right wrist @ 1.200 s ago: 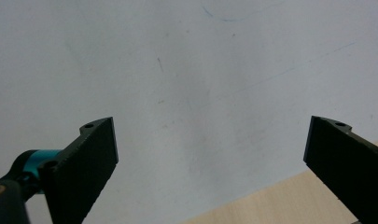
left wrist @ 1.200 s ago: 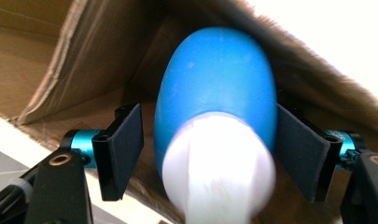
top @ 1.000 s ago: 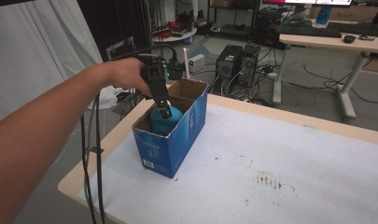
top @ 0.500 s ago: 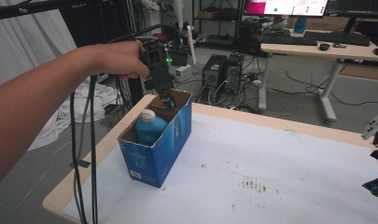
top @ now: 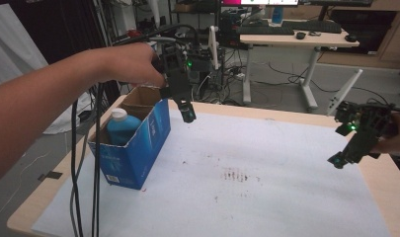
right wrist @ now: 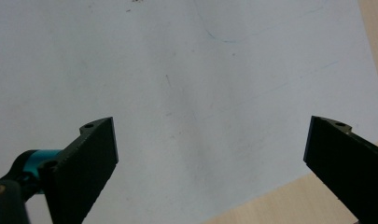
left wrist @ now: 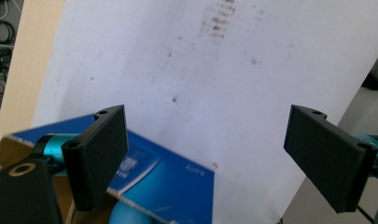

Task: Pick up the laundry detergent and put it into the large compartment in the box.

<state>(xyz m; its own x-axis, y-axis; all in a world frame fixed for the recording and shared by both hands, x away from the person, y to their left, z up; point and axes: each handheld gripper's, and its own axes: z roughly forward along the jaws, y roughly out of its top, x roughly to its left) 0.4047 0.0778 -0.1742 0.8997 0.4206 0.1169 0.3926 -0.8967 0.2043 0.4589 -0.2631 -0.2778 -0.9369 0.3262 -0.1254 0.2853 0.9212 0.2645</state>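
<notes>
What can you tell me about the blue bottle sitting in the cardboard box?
The blue bottle stands upright inside the blue cardboard box near the table's left edge. It looks like smooth plastic, with a rounded teal-blue body and a white screw cap that is on. Its shoulders and cap rise above the box wall, and its lower part is hidden. Nothing grips it: the left gripper hangs open above the table just right of the box.

Glossy cardboard box (top: 138,148), plastic bottle (top: 121,126)

Blue bottle (top: 119,129) mostly hidden inside blue box (top: 138,148), label unreadable.
</notes>
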